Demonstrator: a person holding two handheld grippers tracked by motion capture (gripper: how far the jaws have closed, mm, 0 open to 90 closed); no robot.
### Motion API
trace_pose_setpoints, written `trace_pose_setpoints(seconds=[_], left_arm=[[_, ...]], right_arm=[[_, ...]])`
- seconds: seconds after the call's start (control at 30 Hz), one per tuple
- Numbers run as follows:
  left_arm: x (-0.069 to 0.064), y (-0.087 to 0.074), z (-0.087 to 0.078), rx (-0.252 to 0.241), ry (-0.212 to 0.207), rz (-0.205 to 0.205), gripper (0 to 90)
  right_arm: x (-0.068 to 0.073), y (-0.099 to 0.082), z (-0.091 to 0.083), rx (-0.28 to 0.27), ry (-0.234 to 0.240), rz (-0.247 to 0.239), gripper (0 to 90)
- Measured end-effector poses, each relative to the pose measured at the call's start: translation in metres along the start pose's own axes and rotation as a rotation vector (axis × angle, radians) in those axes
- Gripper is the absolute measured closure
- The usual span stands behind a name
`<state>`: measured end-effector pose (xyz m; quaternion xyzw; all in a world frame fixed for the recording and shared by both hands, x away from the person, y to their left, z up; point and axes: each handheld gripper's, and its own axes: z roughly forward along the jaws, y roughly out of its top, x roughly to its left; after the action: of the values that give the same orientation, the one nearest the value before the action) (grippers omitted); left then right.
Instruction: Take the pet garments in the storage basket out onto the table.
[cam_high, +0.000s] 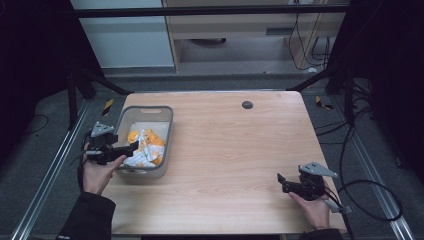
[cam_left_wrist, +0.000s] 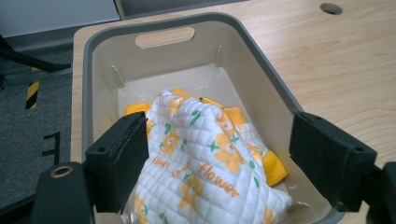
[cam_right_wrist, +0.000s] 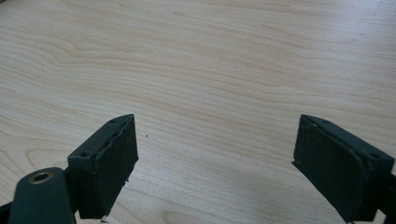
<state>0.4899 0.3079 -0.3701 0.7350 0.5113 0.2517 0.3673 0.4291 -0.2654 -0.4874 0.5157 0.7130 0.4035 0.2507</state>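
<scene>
A grey plastic bin (cam_high: 169, 131) stands at the left side of the wooden table (cam_high: 235, 145). Inside it lies a crumpled white quilted cloth (cam_high: 144, 148) with orange flowers and the word "flower". In the left gripper view the cloth (cam_left_wrist: 201, 154) bulges up over an orange piece (cam_left_wrist: 273, 168), inside the bin's wall (cam_left_wrist: 261, 51). My left gripper (cam_high: 129, 150) hangs over the bin's near left corner. It (cam_left_wrist: 219, 140) is open, jaws wide on either side of the cloth without pinching it. My right gripper (cam_high: 282, 183) is low over bare table near the front right, and it (cam_right_wrist: 217, 135) is open and empty.
A dark round hole (cam_high: 247, 104) sits in the tabletop near the far edge and appears in the left gripper view as the hole (cam_left_wrist: 331, 8). Black frame struts flank the table's far corners. Cables (cam_high: 370, 200) trail on the floor to the right.
</scene>
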Motion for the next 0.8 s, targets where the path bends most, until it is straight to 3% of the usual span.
trace_pose_setpoints(seconds=[0.8], left_arm=[[0.002,0.004,0.031,0.196,-0.012,0.018,20.9]], right_arm=[[0.0,-0.001,0.003,0.02,0.01,-0.001,12.7]])
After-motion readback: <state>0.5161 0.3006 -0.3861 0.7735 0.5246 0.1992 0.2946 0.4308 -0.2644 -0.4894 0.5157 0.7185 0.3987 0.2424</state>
